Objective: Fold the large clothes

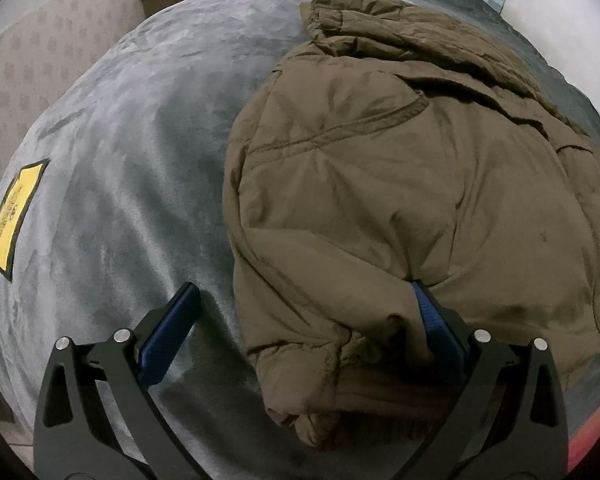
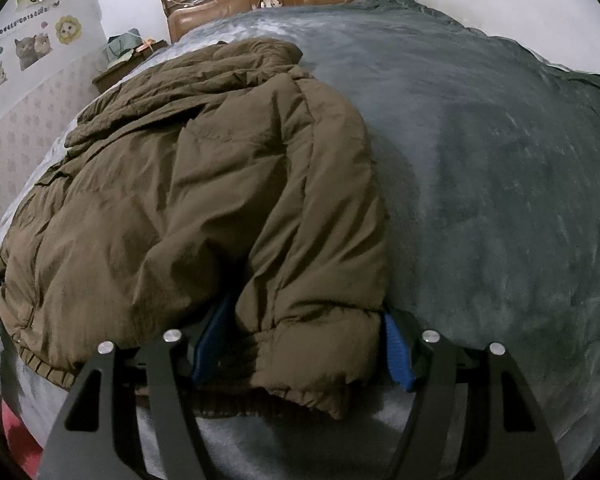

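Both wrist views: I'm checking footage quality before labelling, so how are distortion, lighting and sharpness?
Left wrist view: strong fisheye bulge with dark corners; dim, even light; the brown jacket looks sharp, and the left tool casts a soft shadow on the grey blanket. Right wrist view: same curvature; the jacket's shadow falls on the blanket to its right; wall stickers at the rim look soft.

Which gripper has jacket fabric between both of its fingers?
The right gripper: both blue pads flank the brown jacket's hem corner. The left gripper has one finger over bare blanket.
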A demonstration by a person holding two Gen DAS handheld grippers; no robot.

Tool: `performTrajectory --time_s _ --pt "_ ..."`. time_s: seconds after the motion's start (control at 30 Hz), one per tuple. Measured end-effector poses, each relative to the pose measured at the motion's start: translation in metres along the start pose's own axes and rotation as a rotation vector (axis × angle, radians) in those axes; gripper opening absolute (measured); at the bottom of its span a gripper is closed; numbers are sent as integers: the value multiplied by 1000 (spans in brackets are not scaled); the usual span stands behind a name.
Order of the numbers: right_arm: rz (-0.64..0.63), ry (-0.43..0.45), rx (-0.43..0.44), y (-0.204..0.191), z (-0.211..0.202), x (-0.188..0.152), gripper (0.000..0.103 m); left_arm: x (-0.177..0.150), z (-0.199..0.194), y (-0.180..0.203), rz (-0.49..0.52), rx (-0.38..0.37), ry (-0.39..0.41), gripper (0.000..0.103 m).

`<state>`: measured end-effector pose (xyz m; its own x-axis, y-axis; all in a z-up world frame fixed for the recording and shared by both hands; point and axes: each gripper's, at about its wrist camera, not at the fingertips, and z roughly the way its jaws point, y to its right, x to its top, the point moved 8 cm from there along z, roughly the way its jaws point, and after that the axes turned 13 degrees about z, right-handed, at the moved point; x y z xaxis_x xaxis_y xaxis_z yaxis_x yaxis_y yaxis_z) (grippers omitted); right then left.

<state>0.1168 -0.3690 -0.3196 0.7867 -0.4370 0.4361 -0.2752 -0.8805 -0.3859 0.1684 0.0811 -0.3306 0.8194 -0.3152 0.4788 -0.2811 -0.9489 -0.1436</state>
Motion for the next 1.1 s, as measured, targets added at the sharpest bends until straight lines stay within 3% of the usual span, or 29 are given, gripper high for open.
performTrajectory --time_s 1.1 --pt "-5 -1 11 -3 -1 -2 68 1 0 3 29 32 -10 100"
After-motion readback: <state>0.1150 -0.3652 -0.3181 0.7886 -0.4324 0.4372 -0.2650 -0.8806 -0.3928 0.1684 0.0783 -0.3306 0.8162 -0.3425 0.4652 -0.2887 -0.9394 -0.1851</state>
